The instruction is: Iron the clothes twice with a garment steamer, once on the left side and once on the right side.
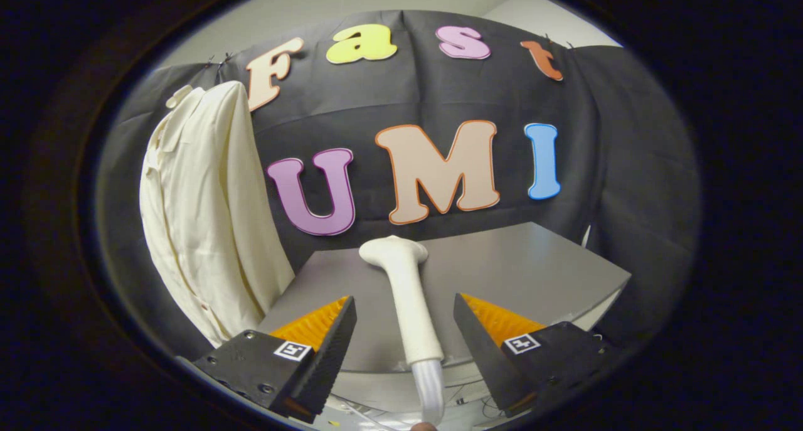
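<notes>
A hand-held gripper (404,305) hovers low over a grey table (533,274) in a booth, its two fingers spread wide with a clear gap on either side of the garment steamer (408,293) that lies between them. Neither finger (332,330) touches the steamer. The white steamer lies along the tabletop, its long ribbed handle running straight up the middle of the gap and its broader head resting on the table just beyond the fingertips, turned slightly to the left. At the near end of the handle, down between the finger bases, a pale translucent hose (430,387) leaves the steamer and drops past the table's front edge. Well ahead and off to the left of the left finger, a cream-coloured shirt (201,211) hangs against the black cloth wall (627,167), its collar at the top and its hem falling below the level of the tabletop, beside the table's left edge. The shirt hangs apart from both the steamer and the gripper.
</notes>
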A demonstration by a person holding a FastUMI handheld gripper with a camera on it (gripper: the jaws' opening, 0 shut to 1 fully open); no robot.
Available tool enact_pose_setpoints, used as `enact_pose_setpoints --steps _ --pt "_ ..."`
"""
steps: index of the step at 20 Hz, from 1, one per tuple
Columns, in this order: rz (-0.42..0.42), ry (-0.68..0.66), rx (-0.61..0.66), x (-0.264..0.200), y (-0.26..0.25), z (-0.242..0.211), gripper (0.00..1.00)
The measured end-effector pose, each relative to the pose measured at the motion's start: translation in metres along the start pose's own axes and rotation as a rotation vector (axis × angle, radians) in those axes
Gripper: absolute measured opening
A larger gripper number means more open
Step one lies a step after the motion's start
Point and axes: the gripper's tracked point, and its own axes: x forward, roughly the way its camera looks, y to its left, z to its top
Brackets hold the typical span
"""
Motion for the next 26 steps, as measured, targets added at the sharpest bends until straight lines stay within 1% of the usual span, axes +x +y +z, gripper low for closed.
enact_pose_setpoints --steps 4,5,8,11,13,14,15,16,17,18,19,22,24,26 --pt "0.038 0.09 -0.031 0.039 -0.002 0.015 0.96" --pt "0.044 0.126 -0.039 0.049 -0.003 0.014 0.96" --pt "0.095 0.224 -0.038 0.076 0.004 0.011 0.95" --pt "0.097 0.275 -0.017 0.093 0.003 0.013 0.93" --pt "0.077 0.33 -0.019 0.104 0.003 0.011 0.87" --pt "0.089 0.36 -0.021 0.106 0.005 0.009 0.81" --pt "0.098 0.393 -0.015 0.11 0.008 0.006 0.78" --pt "0.073 0.454 -0.011 0.109 0.004 -0.001 0.69" --pt "0.078 0.42 0.005 0.112 0.006 0.007 0.59" --pt "0.081 0.437 -0.004 0.115 0.003 0.005 0.49" --pt "0.087 0.432 -0.002 0.108 0.002 0.003 0.48" --pt "0.11 0.412 0.041 0.109 0.001 0.008 0.42" --pt "0.109 0.355 0.051 0.104 0.0 0.015 0.38" --pt "0.104 0.287 0.053 0.095 0.0 0.024 0.38"
